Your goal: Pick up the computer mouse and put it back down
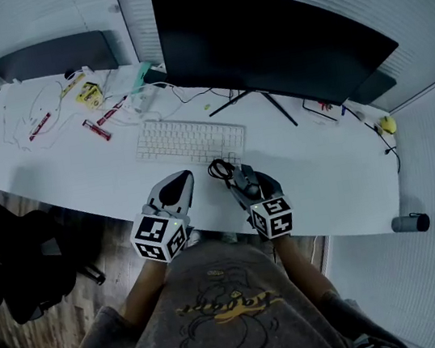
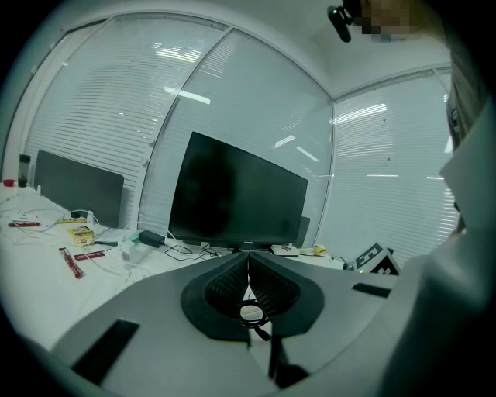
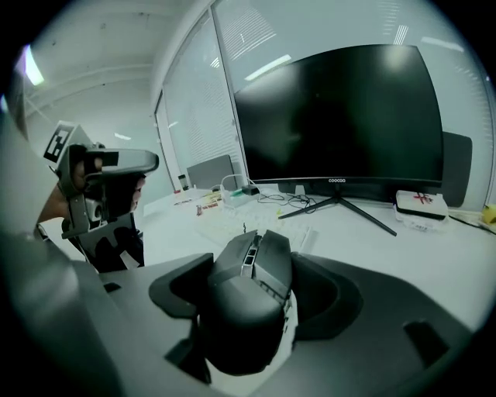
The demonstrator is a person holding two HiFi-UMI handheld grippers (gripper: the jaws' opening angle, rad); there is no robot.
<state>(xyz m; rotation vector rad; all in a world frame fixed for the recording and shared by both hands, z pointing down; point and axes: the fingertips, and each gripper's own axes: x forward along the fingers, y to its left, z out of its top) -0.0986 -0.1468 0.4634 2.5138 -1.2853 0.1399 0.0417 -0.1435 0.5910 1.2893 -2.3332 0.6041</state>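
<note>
The right gripper (image 1: 247,182) had its jaws pinched on the black computer mouse (image 3: 249,298), holding it lifted off the white worktop (image 1: 329,180), near the keyboard (image 1: 189,141). The left gripper (image 2: 248,262) hung beside it, jaws pressed together on nothing.

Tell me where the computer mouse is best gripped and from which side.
Likely across its flanks at mid-body, coming from the tail end, as the right gripper does: the computer mouse is narrow there, and its domed back offers no flat faces.

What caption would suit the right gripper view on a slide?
Right gripper holding a dark computer mouse before a black monitor.
</note>
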